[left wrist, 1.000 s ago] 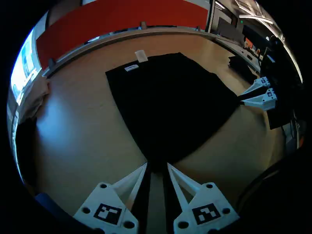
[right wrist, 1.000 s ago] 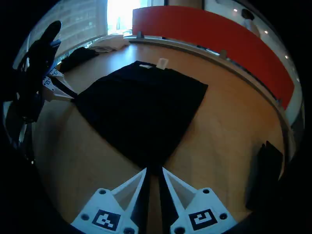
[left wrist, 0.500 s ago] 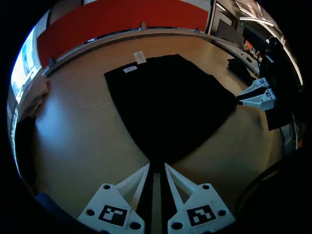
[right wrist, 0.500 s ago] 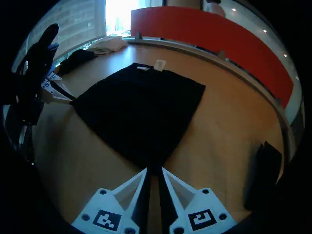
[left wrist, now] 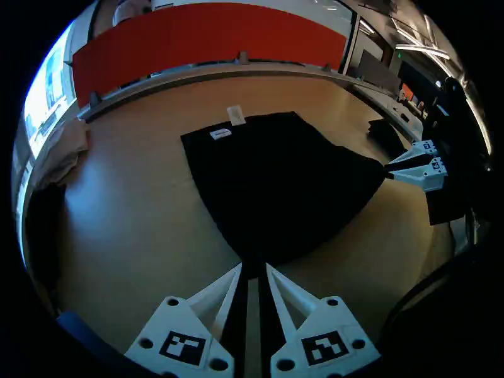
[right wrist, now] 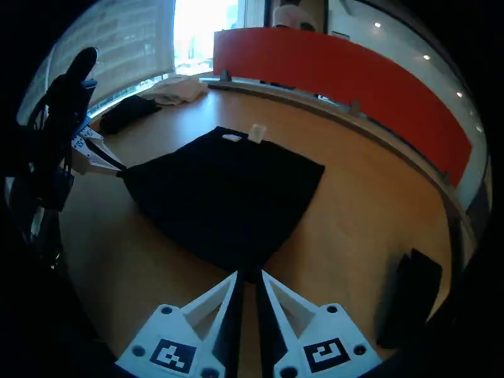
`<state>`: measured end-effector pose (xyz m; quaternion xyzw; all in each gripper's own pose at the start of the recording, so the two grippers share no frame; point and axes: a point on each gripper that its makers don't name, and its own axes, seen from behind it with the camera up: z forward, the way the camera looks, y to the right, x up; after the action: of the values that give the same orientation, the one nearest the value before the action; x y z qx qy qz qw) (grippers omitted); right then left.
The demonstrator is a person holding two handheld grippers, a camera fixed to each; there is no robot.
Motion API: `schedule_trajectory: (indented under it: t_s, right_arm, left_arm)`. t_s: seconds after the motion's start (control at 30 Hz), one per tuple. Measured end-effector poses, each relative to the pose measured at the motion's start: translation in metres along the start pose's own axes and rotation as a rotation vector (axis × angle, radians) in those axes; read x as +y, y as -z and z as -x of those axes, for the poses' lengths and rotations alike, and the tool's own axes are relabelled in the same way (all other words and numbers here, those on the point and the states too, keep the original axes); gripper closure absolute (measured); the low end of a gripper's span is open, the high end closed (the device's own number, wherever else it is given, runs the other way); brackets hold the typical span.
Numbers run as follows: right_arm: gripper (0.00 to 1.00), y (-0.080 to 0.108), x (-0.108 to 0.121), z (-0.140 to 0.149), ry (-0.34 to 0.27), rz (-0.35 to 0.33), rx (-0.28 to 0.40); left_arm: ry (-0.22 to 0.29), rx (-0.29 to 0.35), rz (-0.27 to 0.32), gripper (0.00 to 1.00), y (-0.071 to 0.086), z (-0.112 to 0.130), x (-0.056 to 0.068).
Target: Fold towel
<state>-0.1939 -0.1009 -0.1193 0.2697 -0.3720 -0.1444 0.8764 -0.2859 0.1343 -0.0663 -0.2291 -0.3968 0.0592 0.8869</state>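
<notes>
With left gripper (left wrist: 253,268) and right gripper (right wrist: 247,274) each clamped on a near corner of the flat black cloth towel (left wrist: 277,183), lift evenly, carrying both corners toward its far edge.

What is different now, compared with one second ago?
The left hand-held gripper closed tighter on its corner of the black towel. It and the right hand-held gripper seem to have risen slightly, lifting the near corners. The far edge stays on the table.
</notes>
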Motion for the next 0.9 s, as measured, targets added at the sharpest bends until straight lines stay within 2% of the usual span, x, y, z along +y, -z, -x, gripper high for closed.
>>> schedule_trajectory:
  t_s: [0.17, 0.47, 0.9]
  right_arm:
    - [0.88, 0.016, -0.001, -0.014, 0.001, 0.000, 0.027]
    - [0.88, 0.046, -0.004, -0.032, -0.017, -0.003, 0.056]
    - [0.88, 0.081, -0.010, -0.042, -0.003, -0.013, 0.059]
  left_arm:
    - [0.025, 0.025, -0.005, 0.89, 0.015, -0.013, 0.000]
    - [0.074, 0.057, 0.010, 0.90, 0.046, -0.032, 0.009]
    - [0.115, 0.079, 0.039, 0.90, 0.086, -0.039, 0.022]
